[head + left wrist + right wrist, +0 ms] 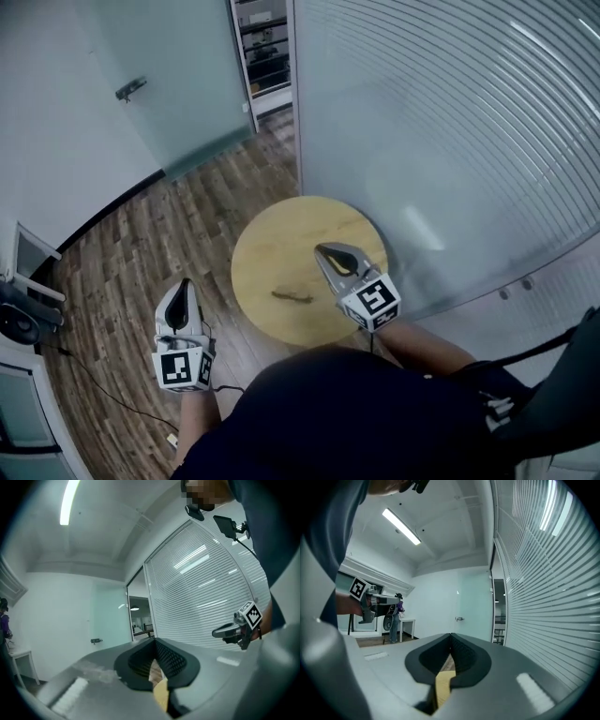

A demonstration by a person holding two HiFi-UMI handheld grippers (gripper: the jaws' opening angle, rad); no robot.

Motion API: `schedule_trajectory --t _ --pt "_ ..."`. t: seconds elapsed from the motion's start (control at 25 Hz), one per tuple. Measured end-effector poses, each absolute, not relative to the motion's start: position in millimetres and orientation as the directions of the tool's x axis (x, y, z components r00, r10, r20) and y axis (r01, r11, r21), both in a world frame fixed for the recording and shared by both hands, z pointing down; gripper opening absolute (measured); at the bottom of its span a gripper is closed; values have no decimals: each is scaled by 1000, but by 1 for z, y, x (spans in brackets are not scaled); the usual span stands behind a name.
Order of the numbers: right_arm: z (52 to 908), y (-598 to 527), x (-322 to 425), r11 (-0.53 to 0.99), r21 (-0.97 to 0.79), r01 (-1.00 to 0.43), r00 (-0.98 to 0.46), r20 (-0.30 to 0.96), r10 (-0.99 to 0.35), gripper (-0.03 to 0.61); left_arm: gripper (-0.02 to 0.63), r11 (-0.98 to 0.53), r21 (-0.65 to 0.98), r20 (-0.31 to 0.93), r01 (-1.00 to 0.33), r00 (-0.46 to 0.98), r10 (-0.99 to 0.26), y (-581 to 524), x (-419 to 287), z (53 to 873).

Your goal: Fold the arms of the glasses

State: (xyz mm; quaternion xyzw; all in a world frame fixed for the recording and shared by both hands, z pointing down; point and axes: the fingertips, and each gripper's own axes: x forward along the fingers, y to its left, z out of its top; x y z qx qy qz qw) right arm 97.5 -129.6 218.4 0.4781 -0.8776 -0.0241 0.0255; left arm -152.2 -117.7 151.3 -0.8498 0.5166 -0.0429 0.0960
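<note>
- On the round wooden table (281,234) lie what look like glasses (292,297).
- Right gripper (323,249) hovers nearby, jaws closed, empty.
- Left gripper (185,284) over the floor, likewise clenched.

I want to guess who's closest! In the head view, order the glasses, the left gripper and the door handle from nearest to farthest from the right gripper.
From the right gripper:
1. glasses, on the table beside it.
2. left gripper, left of the table.
3. door handle, far across the room.
</note>
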Motion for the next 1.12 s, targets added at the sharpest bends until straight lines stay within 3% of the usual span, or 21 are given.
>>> schedule_trajectory --t 0.28,1.12 --pt "250 -126 110 480 9 -877 -477 79 -875 8 3 -497 -181 15 -848 503 -864 -113 -144 179" --pt "244 -99 91 526 18 -850 -522 111 -846 8 3 -520 -170 49 -837 520 -853 -99 -143 179"
